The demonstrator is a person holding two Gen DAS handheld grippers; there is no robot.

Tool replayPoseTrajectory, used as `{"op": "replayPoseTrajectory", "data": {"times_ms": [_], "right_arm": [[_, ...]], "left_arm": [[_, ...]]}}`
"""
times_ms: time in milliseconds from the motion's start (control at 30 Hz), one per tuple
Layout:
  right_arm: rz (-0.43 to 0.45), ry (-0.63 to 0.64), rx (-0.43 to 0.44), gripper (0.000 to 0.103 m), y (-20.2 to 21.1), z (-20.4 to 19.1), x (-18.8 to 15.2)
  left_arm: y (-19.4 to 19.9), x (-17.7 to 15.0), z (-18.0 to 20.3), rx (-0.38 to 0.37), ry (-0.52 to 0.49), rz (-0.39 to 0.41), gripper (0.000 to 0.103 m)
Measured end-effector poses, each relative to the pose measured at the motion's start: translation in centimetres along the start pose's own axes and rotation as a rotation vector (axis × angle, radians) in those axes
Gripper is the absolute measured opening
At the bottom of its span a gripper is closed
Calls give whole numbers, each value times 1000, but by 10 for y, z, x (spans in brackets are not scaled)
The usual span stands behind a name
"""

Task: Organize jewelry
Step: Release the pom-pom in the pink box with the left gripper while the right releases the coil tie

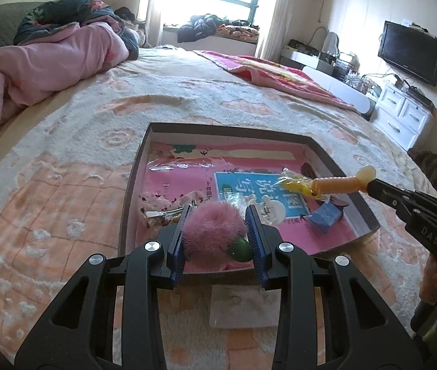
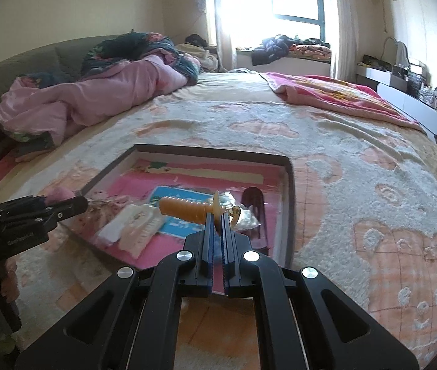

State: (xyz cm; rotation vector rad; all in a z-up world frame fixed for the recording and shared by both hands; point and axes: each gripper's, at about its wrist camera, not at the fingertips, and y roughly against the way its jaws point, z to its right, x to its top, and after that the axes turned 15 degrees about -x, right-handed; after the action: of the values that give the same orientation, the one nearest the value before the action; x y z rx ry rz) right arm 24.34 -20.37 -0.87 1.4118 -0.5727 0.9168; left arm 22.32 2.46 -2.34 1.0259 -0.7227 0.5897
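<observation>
A shallow dark-rimmed tray (image 1: 335, 157) lies on a bed (image 1: 95, 141) covered in a peach and cream blanket. Its floor is lined with a pink printed sheet, and small accessories are scattered over it: a blue block (image 1: 324, 215), a floral hair clip (image 1: 163, 208), and a white fuzzy piece (image 2: 132, 228).

The left tool (image 1: 217, 228) is partly closed, pinching a pink pom-pom (image 1: 212, 231) with a green bead (image 1: 241, 251) at its base. It hangs over the tray's near edge.

The right tool (image 2: 217, 225) is pressed together on the thin flange of an amber ribbed ornament (image 2: 187, 211), which sticks out sideways above the tray's middle. Something yellow in clear wrap (image 1: 295, 183) sits beside the ornament; whether it is attached cannot be told.

Both pieces look ready for placing. To do this well, each should probably be lowered until it nearly rests on the liner before the tool spreads, so nothing bounces or rolls. The pom-pom suits the bare pink area at the left; the ornament needs a bare spot away from the wrapped items, laid flat on its length. The two tools should keep apart while lowering, and avoid dragging the loose wrap.
</observation>
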Motion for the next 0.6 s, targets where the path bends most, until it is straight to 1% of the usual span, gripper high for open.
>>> {"op": "replayPoseTrajectory", "data": {"times_ms": [400, 600], "right_arm": [[-64, -49, -112, 4, -36, 15, -13], [-75, -55, -103, 5, -39, 17, -16]], "left_arm": [[-26, -1, -8, 1, 6, -37, 27], [-30, -1, -8, -4, 9, -41, 27]]}}
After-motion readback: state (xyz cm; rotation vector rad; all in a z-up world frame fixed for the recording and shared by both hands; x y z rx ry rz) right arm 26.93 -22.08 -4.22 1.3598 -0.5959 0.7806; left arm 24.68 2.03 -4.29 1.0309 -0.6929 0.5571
